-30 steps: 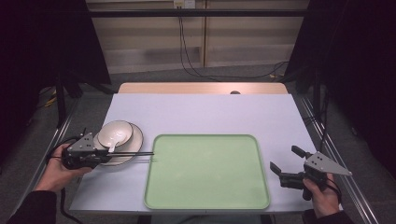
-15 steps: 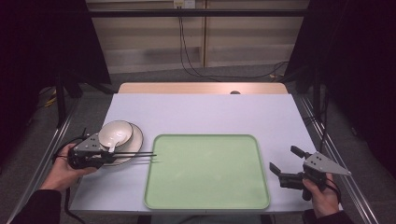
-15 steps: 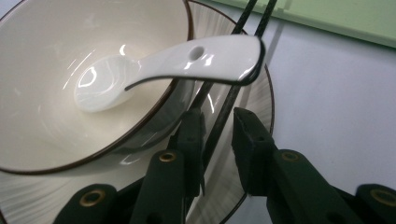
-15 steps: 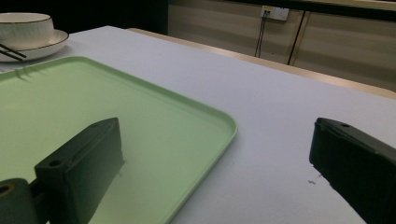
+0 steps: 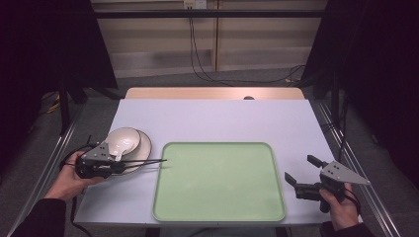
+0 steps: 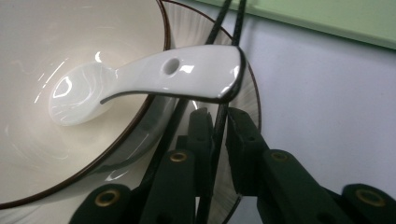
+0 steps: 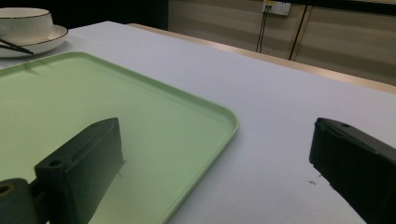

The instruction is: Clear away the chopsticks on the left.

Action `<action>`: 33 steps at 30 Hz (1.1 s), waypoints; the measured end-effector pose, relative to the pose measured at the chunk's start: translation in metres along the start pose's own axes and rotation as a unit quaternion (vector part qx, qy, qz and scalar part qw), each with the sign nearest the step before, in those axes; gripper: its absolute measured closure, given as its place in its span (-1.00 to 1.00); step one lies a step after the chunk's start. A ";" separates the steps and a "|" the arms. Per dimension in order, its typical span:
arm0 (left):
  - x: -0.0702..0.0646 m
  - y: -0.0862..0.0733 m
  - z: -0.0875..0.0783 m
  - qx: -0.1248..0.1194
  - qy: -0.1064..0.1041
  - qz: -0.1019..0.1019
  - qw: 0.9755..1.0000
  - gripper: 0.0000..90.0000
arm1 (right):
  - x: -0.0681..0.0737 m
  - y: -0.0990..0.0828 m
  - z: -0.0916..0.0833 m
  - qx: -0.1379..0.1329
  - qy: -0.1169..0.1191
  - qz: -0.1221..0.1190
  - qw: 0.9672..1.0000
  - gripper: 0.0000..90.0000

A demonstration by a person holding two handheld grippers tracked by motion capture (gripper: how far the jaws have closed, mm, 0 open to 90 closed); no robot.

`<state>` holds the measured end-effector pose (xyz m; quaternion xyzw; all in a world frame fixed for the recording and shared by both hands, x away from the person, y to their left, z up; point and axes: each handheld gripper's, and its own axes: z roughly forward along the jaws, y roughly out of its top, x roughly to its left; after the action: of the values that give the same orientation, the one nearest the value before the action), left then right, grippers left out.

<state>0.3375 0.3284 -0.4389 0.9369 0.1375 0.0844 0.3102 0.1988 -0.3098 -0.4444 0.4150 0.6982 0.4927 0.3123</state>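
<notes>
Pair of thin black chopsticks [image 5: 143,162] lies across the rim of the shallow white plate w/ dark edge line [image 5: 141,148], near the desk's left edge, toward the front. Tips reach right, over the left rim of the light-green rectangular plastic tray [image 5: 220,217]. Left gripper [image 6: 216,126] has just been closing, and its two black jaws are now clamped on the chopsticks close to their butt ends; in the left gripper view one stick runs between the pads, the other just beside it.

On the plate sits a white ceramic bowl w/ dark rim [image 5: 121,139]. Inside it a glossy white ceramic soup spoon [image 6: 154,79], scoop down in the bowl, handle w/ small hole resting over the bowl's rim and crossing above the chopsticks.

Tray occupies the desk's front middle, on the pale lavender desk surface [image 5: 217,121].

Right gripper [image 5: 301,173] is near the desk's front right corner, just beside the tray's right rim, jaws wide apart, nothing between them.
</notes>
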 end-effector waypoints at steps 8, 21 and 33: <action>0.000 0.001 -0.001 -0.005 -0.012 -0.022 1.000 0.90 | 0.000 0.000 0.000 -0.001 0.004 0.001 1.000 -0.95; -0.008 0.011 -0.010 -0.037 -0.016 -0.065 0.997 0.91 | 0.000 0.000 0.000 -0.003 0.010 0.003 1.000 -0.95; -0.030 0.020 -0.022 -0.055 -0.009 -0.135 0.989 0.91 | 0.000 0.001 0.000 -0.006 0.010 0.004 1.000 -0.95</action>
<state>0.3080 0.3154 -0.4115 0.8921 0.2553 0.0410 0.3706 0.1987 -0.3097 -0.4435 0.4110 0.6964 0.5023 0.3062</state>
